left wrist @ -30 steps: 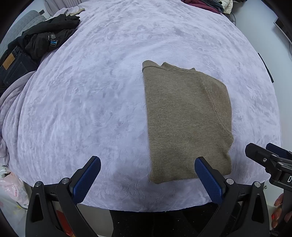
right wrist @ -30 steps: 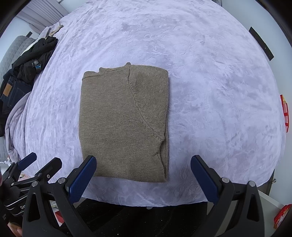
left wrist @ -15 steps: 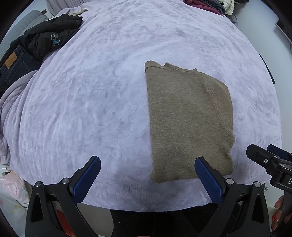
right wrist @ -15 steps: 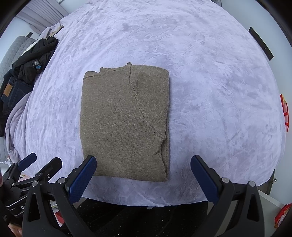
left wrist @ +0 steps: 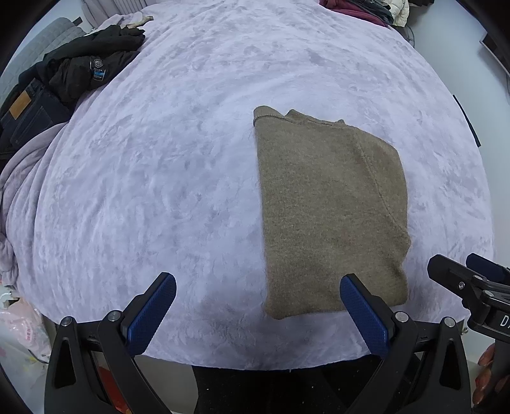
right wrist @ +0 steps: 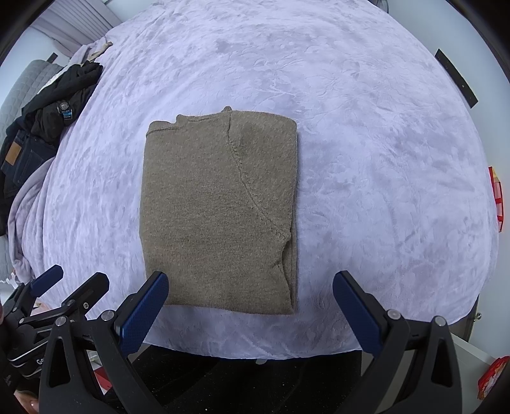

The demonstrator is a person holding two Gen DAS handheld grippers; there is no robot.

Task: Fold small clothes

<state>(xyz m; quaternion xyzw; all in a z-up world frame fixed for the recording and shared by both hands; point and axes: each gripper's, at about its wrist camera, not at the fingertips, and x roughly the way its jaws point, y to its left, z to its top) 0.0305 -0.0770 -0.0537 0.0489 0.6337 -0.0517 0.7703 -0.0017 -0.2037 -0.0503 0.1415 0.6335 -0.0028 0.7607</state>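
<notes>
A brown knit sweater (left wrist: 331,210) lies folded into a flat rectangle on the lilac bed cover (left wrist: 159,175), near the front edge. It also shows in the right wrist view (right wrist: 220,213). My left gripper (left wrist: 258,315) is open and empty, held above the front edge, with its right pad over the sweater's near corner. My right gripper (right wrist: 251,315) is open and empty, above the sweater's near edge. Each gripper shows at the edge of the other's view.
A heap of black and denim clothes (left wrist: 63,82) lies at the far left of the bed, also in the right wrist view (right wrist: 47,117). More clothes (left wrist: 366,9) lie at the far edge. A pink bag (left wrist: 19,328) sits below the bed's left.
The left wrist view has shifted slightly, so the sweater sits a little lower and further right. The sweater itself has not moved. Both grippers stay open.
</notes>
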